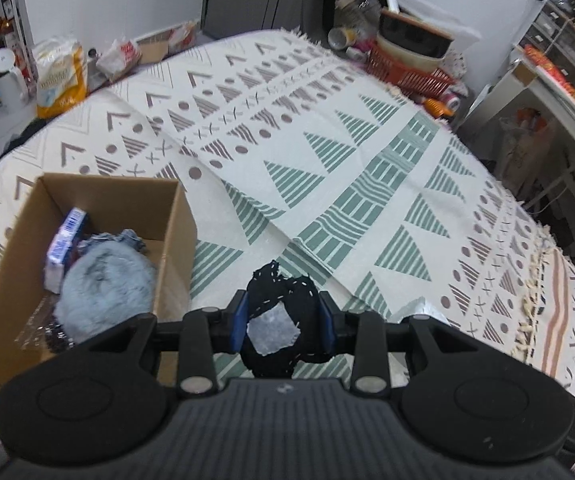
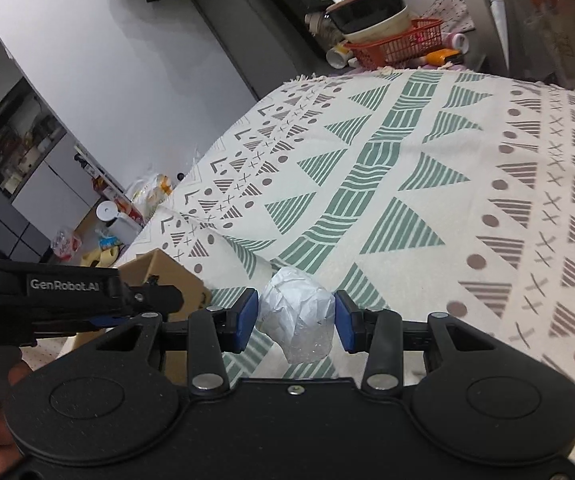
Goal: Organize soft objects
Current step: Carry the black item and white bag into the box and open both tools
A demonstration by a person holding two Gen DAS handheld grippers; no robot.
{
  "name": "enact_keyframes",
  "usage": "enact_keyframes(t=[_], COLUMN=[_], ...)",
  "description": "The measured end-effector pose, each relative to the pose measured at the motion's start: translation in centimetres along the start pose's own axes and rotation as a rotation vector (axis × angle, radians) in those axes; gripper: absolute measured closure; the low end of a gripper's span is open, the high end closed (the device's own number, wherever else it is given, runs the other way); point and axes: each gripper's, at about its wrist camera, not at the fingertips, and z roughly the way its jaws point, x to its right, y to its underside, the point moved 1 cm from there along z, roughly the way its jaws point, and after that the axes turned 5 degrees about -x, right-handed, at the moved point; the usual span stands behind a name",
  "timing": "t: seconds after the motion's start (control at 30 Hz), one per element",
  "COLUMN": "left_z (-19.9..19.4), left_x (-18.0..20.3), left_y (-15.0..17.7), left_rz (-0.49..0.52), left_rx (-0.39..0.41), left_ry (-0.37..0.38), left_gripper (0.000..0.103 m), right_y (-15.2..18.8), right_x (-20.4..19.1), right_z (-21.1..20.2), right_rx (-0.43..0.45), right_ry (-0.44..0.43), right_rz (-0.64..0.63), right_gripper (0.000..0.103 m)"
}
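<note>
The left gripper (image 1: 283, 320) is clenching one black stitched cloth bundle (image 1: 283, 312), its long axis running upright between the blue pads, just right of the single cardboard box (image 1: 175, 216). The right gripper (image 2: 295, 320) is sitting released around one white crumpled wad (image 2: 299, 316) lying on the patterned blanket (image 2: 407, 160), pads apart from it. Inside the box are lying one fluffy grey-blue item (image 1: 103, 292) and one blue-white packet (image 1: 63, 248).

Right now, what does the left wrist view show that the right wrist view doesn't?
Only the left wrist view shows the inside of the cardboard box, holding a fluffy blue item and a blue-white packet, plus the left claw shut on a black stitched cloth. Only the right wrist view shows a white crumpled bundle between the right claw fingers, gaps visible each side. Both show the patterned cloth and orange basket.
</note>
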Motion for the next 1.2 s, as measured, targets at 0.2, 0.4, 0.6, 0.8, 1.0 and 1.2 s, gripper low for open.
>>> enact_keyframes(t=[0.2, 0.4, 0.6, 0.8, 1.0, 1.2], left_z=[-3.6, -6.8, -9.7, -12.0, -13.8, -15.0], left_x=[-0.5, -1.4, -2.1, -3.3, -5.1, -7.2], left_y=[1.5, 2.7, 3.1, 3.1, 3.0, 3.0], left_rz=[0.007, 0.015, 0.025, 0.025, 0.026, 0.015], left_rx=[0.061, 0.113, 0.163, 0.194, 0.223, 0.232], left_ry=[0.014, 0.030, 0.051, 0.077, 0.085, 0.092], left_gripper=[0.068, 0.068, 0.068, 0.068, 0.068, 0.067], right_y=[0.6, 0.9, 1.0, 0.9, 0.9, 1.2], right_x=[-1.2, -2.9, -4.9, -6.8, -8.7, -11.0], right_z=[-2.8, -5.3, -7.5, -9.1, -9.8, -9.8], right_rx=[0.032, 0.063, 0.098, 0.123, 0.142, 0.143], right_ry=[-0.001, -0.004, -0.002, -0.017, -0.030, -0.042], right_rz=[0.019, 0.005, -0.031, -0.052, -0.072, -0.102], right_gripper=[0.062, 0.062, 0.062, 0.062, 0.062, 0.062])
